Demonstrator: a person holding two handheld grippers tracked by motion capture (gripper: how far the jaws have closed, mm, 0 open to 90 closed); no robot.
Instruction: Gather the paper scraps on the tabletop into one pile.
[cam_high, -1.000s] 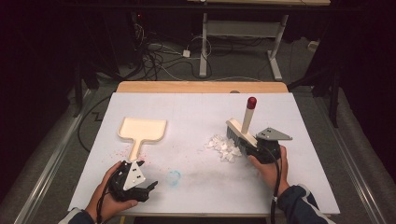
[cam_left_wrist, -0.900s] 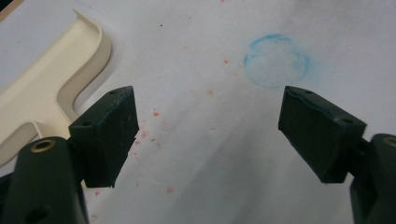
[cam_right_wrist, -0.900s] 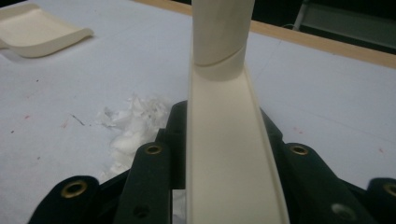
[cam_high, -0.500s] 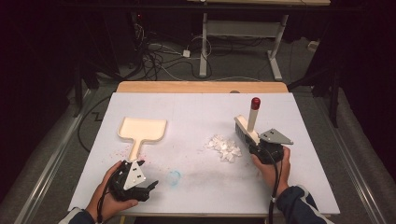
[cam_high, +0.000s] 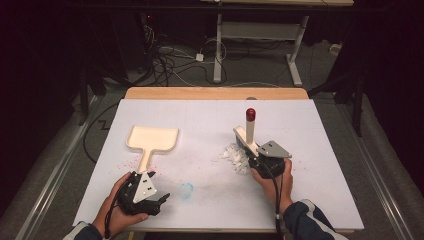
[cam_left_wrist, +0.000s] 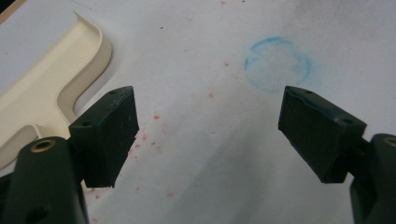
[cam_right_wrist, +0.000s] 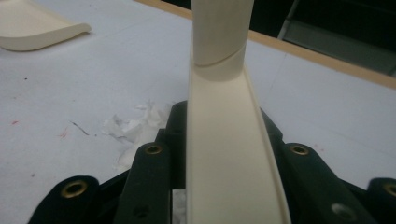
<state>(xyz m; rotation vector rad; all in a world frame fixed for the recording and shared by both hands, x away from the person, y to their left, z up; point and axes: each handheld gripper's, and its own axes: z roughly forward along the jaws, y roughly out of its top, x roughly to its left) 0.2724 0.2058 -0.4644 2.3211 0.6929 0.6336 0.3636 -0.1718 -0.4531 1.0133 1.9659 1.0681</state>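
A cream brush with a red-tipped handle stands nearly upright at the table's right middle, and my right gripper is shut on its base. In the right gripper view the brush runs up between the jaws of my right gripper. A small heap of white paper scraps lies just left of the brush; the scraps sit beside the left jaw. A cream dustpan lies flat at the left. My left gripper rests open below its handle, its jaws empty, the dustpan just beyond the left jaw.
A faint blue ring stain marks the white table sheet between the hands; the ring lies ahead of the left gripper's jaws. Red specks dot the sheet near the dustpan handle. A wooden strip edges the far side.
My right gripper has carried the brush a little to the left, closer to the paper scraps, and the handle now stands more upright. The left gripper and dustpan have stayed put.
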